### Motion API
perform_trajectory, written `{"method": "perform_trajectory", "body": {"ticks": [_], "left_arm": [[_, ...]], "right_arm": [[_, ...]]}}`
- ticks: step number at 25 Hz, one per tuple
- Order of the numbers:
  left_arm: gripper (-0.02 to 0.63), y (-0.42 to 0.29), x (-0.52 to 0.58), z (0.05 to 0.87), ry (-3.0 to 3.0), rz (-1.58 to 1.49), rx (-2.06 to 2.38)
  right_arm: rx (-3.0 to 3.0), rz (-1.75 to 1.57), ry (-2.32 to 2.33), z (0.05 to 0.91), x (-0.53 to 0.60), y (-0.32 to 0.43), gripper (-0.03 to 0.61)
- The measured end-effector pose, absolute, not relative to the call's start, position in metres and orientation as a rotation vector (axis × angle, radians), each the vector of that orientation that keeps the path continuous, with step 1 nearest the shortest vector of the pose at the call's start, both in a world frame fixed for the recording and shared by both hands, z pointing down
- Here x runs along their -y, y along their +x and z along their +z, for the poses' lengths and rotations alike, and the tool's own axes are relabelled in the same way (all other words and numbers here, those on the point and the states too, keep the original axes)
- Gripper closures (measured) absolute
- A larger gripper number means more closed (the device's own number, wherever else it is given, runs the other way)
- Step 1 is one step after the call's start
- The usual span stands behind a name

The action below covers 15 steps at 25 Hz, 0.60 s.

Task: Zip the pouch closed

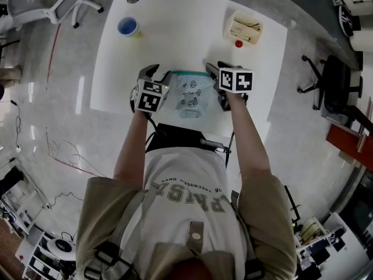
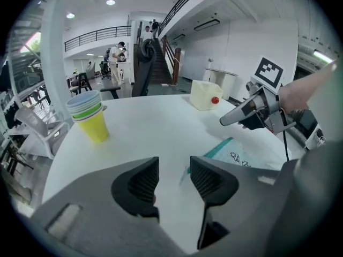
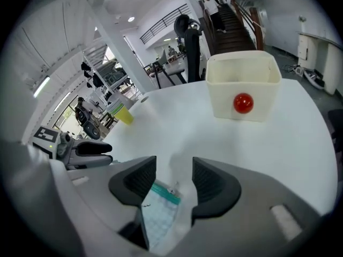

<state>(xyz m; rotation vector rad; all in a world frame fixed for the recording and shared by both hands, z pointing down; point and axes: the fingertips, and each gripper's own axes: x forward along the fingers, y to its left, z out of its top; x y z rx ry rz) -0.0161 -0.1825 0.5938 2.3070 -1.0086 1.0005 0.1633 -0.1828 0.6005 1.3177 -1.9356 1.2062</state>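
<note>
Where the pouch (image 1: 191,95) lies flat on the white table (image 1: 175,34), at the centre of the head view, it is flanked by the left gripper (image 1: 157,73) at its left edge and the right gripper (image 1: 217,69) at its right edge. The left jaws are seen spread, with only bare table between the pads; nothing is pinched. The right jaws are likewise spread. The pouch's teal zip strip (image 3: 163,193) and a small pull (image 3: 174,187) are seen below the gap, untouched by the pads. Whether the zip is run fully shut cannot be told.

Handling, as judged: the pouch is taken to be light, thin and limp, of smooth film, so it is likely to slide and buckle if pushed. 1 end of the zip strip is best pinched as an anchor, and the pull is best taken by the other gripper and drawn along the strip. The printed body gives no firm hold.

Count:
- 1 pouch
- 2 grippers
- 1 table
- 1 stack of cups (image 1: 127,26) at the upper left of the head view (number in the stack not told)
- 1 cream box (image 1: 245,28) at the upper right
- 1 red ball (image 1: 238,44) at the front of the box
</note>
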Motion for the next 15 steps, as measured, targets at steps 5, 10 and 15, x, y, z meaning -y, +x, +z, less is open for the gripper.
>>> {"method": "perform_trajectory", "body": {"ticks": [5,10,15], "left_arm": [[0.42,-0.02,0.197,0.567,2.351,0.932,1.106],[0.42,-0.023,0.206,0.536,2.409,0.86,1.189],[0.42,-0.023,0.207,0.504,2.487,0.789,1.241]], "right_arm": [[2.022,1.129,1.488,0.568,0.192,0.174,0.391],[2.138,1.002,1.641,0.523,0.191,0.18,0.391],[2.269,0.854,1.735,0.48,0.178,0.178,0.391]]}}
